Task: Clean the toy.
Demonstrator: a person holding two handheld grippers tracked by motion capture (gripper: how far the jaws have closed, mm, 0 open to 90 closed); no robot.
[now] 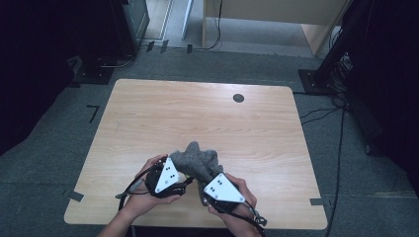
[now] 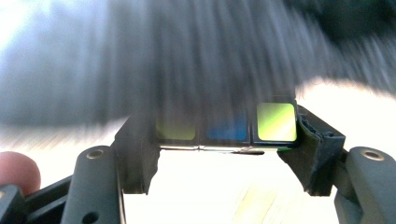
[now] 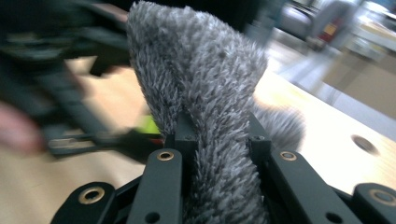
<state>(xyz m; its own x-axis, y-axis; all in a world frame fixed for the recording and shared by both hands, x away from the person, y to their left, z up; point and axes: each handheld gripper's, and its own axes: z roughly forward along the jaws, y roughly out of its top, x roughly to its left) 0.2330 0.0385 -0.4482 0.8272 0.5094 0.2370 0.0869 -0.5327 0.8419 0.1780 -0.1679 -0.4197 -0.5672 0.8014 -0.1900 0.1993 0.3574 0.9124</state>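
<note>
Two hand-held grippers meet over the near edge of a pale wooden desk [image 1: 148,113], working a grey fuzzy cloth [image 1: 197,160] and a small colour-tiled cube between them.

Left of the cloth, the left hand-held gripper [image 1: 184,178] is clenched on the cube [image 2: 227,128]: in the left gripper view its two black jaws press the cube's sides, with yellow-green and blue tiles facing the camera, and the grey pile hangs blurred just above and behind it. From the high view the cube itself cannot be made out; it seems tucked against the cloth's near-left edge.

The cloth lies at the middle, bunched in a lump that touches both grippers, its long axis running from a raised peak on the far left down toward the near right.

Right of the cube, the right hand-held gripper [image 1: 203,193] is grasping the cloth's near-right end; in the right gripper view the fabric [image 3: 205,93] rises upright out of the closed jaws as a thick folded ridge, and a sliver of yellow-green shows beyond its left flank beside the other gripper.

The coming move appears to turn on this: the cube sits just left of the held fold, so the left hand is the nearer one to slide it under or into the cloth. No containers stand on the desk.
</note>
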